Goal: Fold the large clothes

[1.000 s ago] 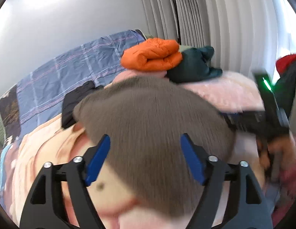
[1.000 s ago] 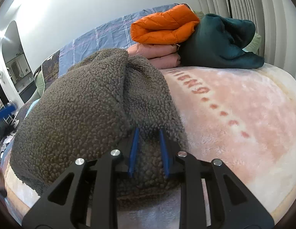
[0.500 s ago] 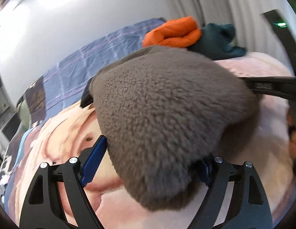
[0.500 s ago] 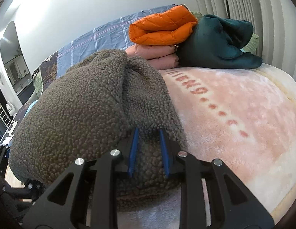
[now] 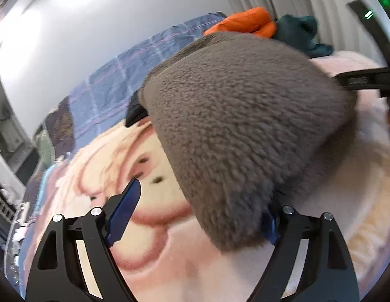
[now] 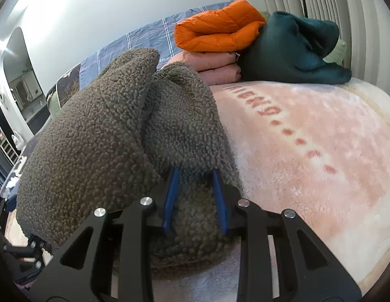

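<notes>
Currently the right gripper (image 6: 195,198), jaws opening, releases the fleece garment (image 6: 114,136); the left gripper (image 5: 195,216) stands wide. Next: flatten the fold.

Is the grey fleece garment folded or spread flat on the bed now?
Folded, though loosely: the grey fleece garment lies doubled into a thick, rounded bundle on the pink blanket, not spread flat. How neat the fold is, I cannot tell.

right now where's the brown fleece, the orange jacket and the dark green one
brown fleece (image 6: 99,136), right wrist view, on its bulging left fold
orange jacket (image 6: 217,27), right wrist view, on the top of the folded puffer
dark green garment (image 6: 293,47), right wrist view, on the middle of its crumpled heap
</notes>
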